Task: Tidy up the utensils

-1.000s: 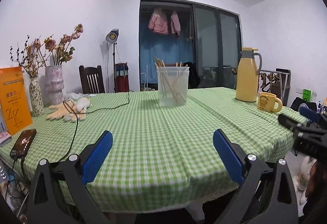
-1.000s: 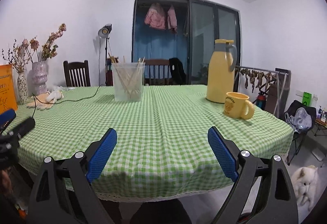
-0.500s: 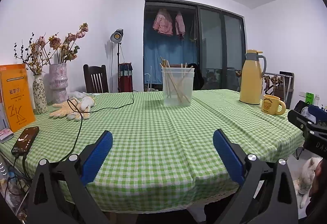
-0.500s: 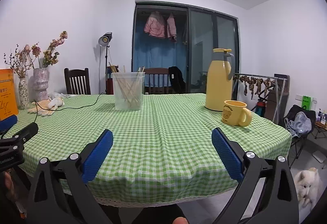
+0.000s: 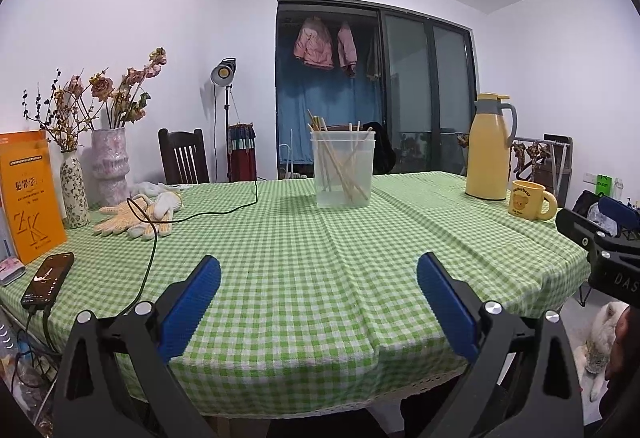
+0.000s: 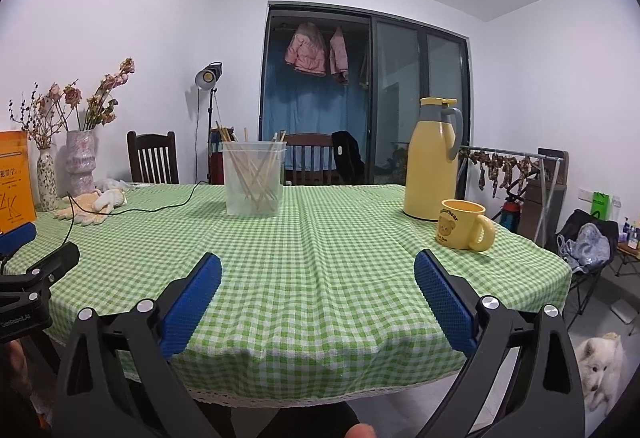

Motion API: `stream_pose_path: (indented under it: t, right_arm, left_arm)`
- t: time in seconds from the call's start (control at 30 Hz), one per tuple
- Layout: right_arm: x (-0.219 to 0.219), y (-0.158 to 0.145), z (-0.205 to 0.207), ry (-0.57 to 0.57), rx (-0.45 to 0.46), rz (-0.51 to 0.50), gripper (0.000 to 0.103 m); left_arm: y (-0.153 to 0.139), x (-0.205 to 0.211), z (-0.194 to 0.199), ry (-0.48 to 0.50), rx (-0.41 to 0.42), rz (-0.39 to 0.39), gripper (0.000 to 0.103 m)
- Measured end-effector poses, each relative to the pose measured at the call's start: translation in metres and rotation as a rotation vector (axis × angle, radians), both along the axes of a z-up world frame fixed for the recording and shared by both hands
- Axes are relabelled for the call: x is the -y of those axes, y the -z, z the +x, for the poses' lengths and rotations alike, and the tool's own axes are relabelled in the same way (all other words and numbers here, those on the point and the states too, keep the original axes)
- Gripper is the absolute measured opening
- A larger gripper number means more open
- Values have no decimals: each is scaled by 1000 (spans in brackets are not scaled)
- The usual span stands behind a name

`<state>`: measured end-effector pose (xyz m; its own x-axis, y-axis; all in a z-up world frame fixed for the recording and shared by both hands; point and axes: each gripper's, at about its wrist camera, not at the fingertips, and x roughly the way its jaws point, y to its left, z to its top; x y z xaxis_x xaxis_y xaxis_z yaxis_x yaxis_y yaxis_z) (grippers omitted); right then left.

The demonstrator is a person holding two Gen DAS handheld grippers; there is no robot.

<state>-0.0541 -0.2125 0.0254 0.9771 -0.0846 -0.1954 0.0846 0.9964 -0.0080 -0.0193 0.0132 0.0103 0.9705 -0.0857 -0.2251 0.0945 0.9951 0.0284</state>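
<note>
Both tongs, left gripper [image 5: 318,284] and right gripper [image 6: 317,280], are hovering spread and empty (chopsticks [image 6: 256,178] already sitting in the tub [image 6: 253,180] at twelve o'clock), so any approach is best kept level.

Thermos [image 6: 433,162], mug [image 6: 464,224], gloves [image 5: 138,216], maybe dog [image 6: 602,366]

Wooden chopsticks [image 5: 340,166] lean crisscrossed inside upright translucent tub [image 5: 343,170].

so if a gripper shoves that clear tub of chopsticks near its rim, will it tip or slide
The clear tub is tall and thin-walled, probably light, so a high shove may tip it. The chopsticks lean loosely and would likely shift. The checked tablecloth may bunch rather than let it slide.
</note>
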Motion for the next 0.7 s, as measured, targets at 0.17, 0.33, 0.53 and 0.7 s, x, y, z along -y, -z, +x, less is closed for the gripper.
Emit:
stream_pose_path:
  t: [0.17,0.33,0.53,0.7]
  right_arm:
    - [1,1,2,-13,-12,3,93]
    - [0,1,2,-20,-14,6,93]
    - [0,0,2,-19,-15,11,93]
    - [1,0,2,-15,-14,12,93]
  left_arm:
    - [1,2,1,13,-9,9,95]
    - [0,4,-1,13,3,11,95]
    - [0,4,0,13,0,11,95]
    - [-1,5,0,15,1,11,95]
